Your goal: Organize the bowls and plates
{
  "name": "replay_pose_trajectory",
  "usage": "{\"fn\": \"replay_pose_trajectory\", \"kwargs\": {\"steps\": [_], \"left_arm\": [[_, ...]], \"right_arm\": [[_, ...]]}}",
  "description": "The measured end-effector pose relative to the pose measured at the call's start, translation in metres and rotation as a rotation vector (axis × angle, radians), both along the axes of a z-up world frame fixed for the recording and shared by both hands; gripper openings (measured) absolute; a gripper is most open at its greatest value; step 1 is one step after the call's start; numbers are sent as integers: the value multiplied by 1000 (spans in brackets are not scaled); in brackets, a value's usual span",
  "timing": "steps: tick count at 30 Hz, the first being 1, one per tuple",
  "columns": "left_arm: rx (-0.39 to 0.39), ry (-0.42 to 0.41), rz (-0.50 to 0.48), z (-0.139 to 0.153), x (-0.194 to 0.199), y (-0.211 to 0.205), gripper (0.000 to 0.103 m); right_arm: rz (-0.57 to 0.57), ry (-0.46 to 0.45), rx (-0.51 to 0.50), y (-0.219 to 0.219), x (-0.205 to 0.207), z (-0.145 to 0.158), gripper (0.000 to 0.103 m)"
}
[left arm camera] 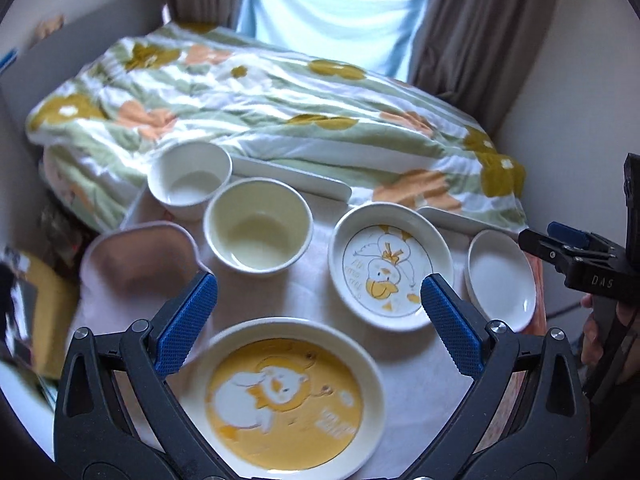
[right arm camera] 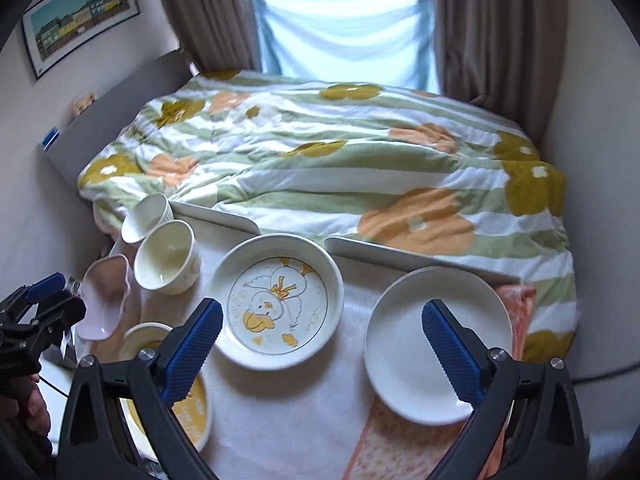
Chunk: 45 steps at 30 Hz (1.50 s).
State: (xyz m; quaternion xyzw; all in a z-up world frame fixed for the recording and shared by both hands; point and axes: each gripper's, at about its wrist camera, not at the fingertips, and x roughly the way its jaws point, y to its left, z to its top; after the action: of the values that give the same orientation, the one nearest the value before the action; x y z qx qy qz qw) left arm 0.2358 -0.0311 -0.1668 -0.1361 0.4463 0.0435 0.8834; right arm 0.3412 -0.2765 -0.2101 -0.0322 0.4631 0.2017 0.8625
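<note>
I read "DAS" in pale letters on the black body of the right gripper [left arm camera: 576,258]. The lettering on the duck plates is too blurred for me to read.

Small table [right arm camera: 280,420] under a white cloth, set against the bed. Duck plate [right arm camera: 280,300] near the middle as landmark. Left of it, cream cup [right arm camera: 166,258]; behind that cup, white cup [right arm camera: 146,216]. Further left, pink scalloped bowl [right arm camera: 106,300], near the cream cup. Nearer than the duck plate and to its left, yellow bear plate [left arm camera: 286,400]. Right of it, plain white plate [right arm camera: 438,344], partly over an orange patterned cloth [right arm camera: 400,452] at the right edge.
</note>
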Motion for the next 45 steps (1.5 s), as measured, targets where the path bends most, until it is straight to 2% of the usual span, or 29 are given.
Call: {"fn": "replay_pose_trajectory", "kwargs": {"steps": [3,8,15,18,20,23,25,26,31,39,41,43,45], "left_arm": [[-31,37,45,-26,17,-10,101],[-64,100,92,-62,43,-20,100],[-21,110,46,-72,65,-61,100],[8,98,1,-61,71,-83,99],[32,86,-52,-51,72,-103,99],[14,72,-114,-41,72,-127,99],[-11,67,-153,-41,74,-146,99],[-21,72,-172,-43,76,-155,98],[-76,141,-247,-69,81,-195,80],[-141,216,-259,-106,80,-219,67],[-152,231,-261,-114,79,-223,62],[-157,241,-263,-120,80,-225,51],[-161,252,-270,-127,80,-228,47]], "right_arm": [[91,29,-8,2,31,-21,99],[215,108,-2,11,68,-65,86],[236,158,33,1,83,-94,83],[226,152,41,-14,81,-86,80],[186,133,49,-39,75,-74,80],[138,132,17,-80,70,-66,79],[121,144,-2,-105,70,-67,69],[115,150,-6,-113,71,-69,67],[71,195,24,-144,75,-84,51],[62,214,-21,-151,87,-102,46],[71,235,-40,-150,91,-109,44],[77,255,-45,-151,93,-116,35],[80,250,-54,-152,93,-117,34]]}}
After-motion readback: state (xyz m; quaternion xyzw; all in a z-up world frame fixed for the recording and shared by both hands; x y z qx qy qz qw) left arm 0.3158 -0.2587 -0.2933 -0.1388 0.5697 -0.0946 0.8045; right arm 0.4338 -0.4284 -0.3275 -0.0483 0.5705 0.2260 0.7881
